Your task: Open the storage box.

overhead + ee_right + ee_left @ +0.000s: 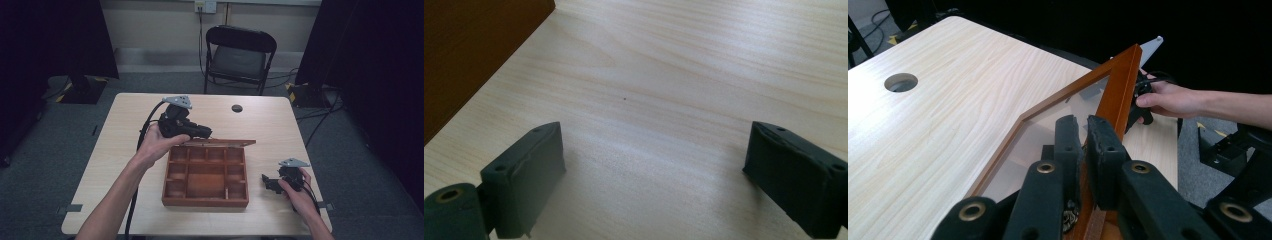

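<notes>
Here, left tongs [1083,137] tight on box lid [1120,82].

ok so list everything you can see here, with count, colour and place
wooden box: 1, reddish brown, table centre, compartments open
box lid: 1, brown frame with clear pane, raised at the box's far edge
table: 1, pale wood
table hole: 1, dark, far side of table
folding chair: 1, black, beyond the table
wall socket: 1, white, back wall
left claw: 1, black, shut on the box lid frame
right claw: 1, black, open over bare table, right of the box
hands: 2, left, right
</notes>
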{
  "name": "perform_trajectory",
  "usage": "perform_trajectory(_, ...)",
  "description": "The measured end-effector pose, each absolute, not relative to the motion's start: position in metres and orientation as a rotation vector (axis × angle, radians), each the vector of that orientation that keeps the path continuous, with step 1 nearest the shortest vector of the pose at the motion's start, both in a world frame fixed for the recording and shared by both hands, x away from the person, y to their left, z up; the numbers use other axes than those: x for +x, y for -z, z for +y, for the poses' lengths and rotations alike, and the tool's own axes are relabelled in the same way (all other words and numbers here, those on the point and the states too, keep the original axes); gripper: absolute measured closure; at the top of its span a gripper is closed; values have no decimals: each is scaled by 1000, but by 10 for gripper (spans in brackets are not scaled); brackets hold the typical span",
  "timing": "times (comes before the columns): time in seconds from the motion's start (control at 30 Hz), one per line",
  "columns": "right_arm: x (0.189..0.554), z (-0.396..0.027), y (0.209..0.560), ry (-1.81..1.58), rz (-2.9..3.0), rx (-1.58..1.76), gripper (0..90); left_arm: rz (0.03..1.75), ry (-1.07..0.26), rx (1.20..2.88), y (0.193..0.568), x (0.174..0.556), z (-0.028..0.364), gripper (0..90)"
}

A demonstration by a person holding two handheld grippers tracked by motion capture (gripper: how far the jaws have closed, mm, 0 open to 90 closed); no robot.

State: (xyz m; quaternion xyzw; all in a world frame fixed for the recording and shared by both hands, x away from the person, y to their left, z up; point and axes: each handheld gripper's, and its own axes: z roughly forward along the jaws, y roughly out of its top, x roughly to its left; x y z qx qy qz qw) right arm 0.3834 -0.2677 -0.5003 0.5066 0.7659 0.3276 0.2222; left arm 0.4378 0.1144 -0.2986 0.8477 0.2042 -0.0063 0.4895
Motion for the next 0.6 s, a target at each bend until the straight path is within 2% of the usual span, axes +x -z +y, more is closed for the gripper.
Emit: perform_trajectory(0.6, 383, -268, 500, -904, 2117, 1399, 83, 495, -13, 2051, 295, 444, 115, 834)
